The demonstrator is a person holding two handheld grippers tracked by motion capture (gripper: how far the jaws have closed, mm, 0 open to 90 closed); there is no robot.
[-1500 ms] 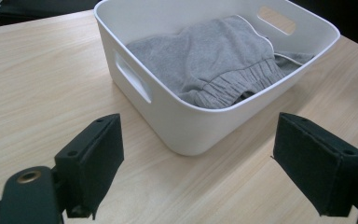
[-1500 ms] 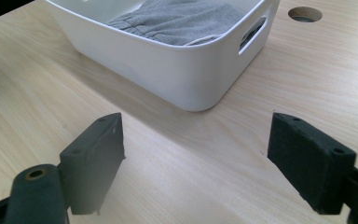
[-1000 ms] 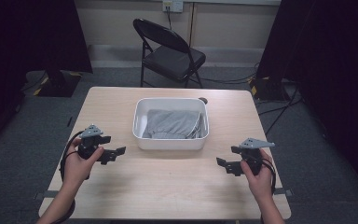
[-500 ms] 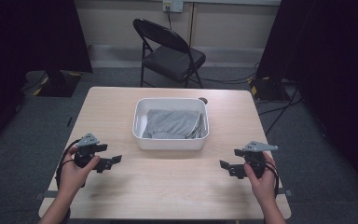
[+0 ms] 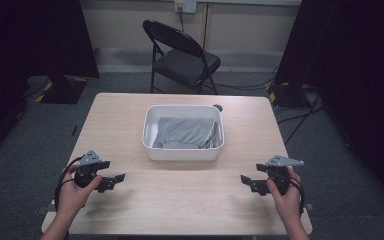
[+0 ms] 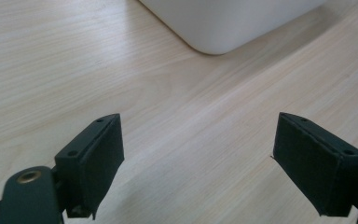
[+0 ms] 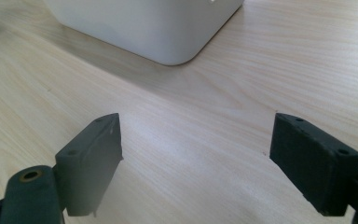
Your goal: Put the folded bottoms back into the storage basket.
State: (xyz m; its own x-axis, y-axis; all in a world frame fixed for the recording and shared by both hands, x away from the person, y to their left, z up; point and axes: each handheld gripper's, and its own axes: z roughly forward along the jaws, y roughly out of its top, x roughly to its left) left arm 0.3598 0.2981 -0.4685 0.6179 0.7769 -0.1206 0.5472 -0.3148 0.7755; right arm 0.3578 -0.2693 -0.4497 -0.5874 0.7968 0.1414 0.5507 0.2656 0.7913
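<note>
A white plastic bin stands in the middle of the wooden table, with a folded grey cloth inside it. My left gripper hovers low over the table's front left, open, with nothing between its jaws; a corner of the bin lies ahead of my left gripper. My right gripper is at the front right, also open and holding nothing; its own view has my right gripper facing another corner of the bin.
A black folding chair stands on the floor behind the table. A small dark round object sits just behind the bin. Cables run over the floor at the right. Dark curtains flank the room.
Both grippers have drawn back toward the table's front edge and lower. Their jaws stay open and the bin has not moved.
</note>
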